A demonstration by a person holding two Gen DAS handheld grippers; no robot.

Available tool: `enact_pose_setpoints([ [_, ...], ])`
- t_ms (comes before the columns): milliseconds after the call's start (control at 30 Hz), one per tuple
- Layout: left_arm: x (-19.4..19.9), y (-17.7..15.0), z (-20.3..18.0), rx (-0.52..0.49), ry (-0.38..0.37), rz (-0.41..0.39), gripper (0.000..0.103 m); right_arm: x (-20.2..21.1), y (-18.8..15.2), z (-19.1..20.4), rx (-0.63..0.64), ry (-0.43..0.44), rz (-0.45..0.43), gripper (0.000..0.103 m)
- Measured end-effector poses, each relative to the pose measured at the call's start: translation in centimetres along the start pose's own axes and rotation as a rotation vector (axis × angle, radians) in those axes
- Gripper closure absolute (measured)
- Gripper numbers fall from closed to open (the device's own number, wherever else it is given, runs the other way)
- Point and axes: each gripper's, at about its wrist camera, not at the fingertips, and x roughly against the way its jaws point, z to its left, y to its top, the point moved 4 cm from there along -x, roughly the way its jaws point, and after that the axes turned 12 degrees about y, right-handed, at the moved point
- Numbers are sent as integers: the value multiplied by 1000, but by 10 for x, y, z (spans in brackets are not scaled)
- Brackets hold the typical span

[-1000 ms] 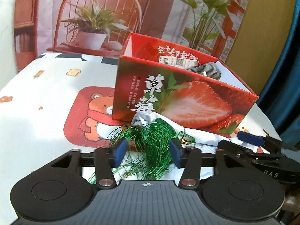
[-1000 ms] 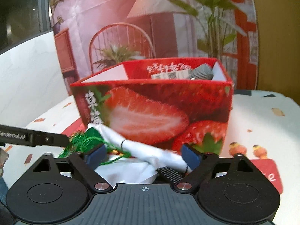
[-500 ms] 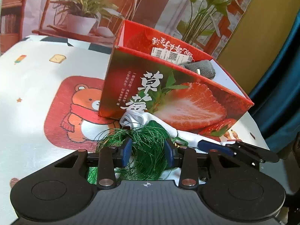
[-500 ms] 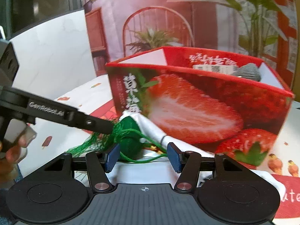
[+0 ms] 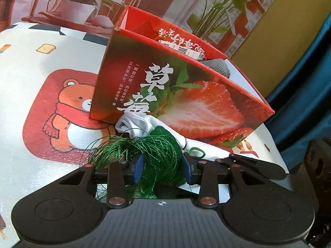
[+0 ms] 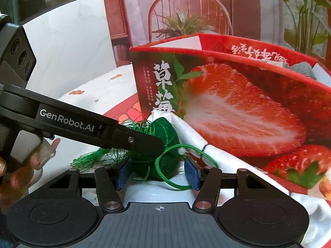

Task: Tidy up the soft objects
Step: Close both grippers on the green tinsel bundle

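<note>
Left wrist view puts the green silk tassel with its loose thread fringe [image 5: 159, 155] right at your fingertips. It lies on a crumpled white cloth [image 5: 134, 124] on the table, just in front of the red strawberry-printed cardboard box [image 5: 186, 103]. Your left gripper [image 5: 163, 168] points down at a slant. Its jaws are partly drawn in and clamped on the tassel, with the blue pads [image 5: 138, 168] pressing the bundle of threads from both sides. Stray green strands spill out to the left over the tablecloth.

From the right wrist view, your right gripper [image 6: 157, 174] also tilts down towards the same tassel. Its jaws have just been closing and now stand about half open. The round green body sits between them, but a strip of white cloth shows between it and the right-hand pad, so nothing is gripped there. The tassel's green cord loop [image 6: 156, 164] curls over the cloth between those pads. Your left gripper's black finger crosses in from the left and lies over the top of the tassel, hiding part of it. Your left hand [image 6: 12, 171] shows at the edge.

A grey knitted item [image 5: 217, 66] lies inside the open box. Underneath everything is a white tablecloth with a cartoon bear print [image 5: 62, 103]. The box stands close behind the tassel.
</note>
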Motion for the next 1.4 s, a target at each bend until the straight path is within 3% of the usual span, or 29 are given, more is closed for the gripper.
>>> enact_pose_setpoints([
  [367,2,0,-5,-16,11,-19,62,-6,2,-1,-13,7,2,52],
  [1400,76,26,-61,-144,30,-204,62,72,45,17,93,-21,-231,54],
])
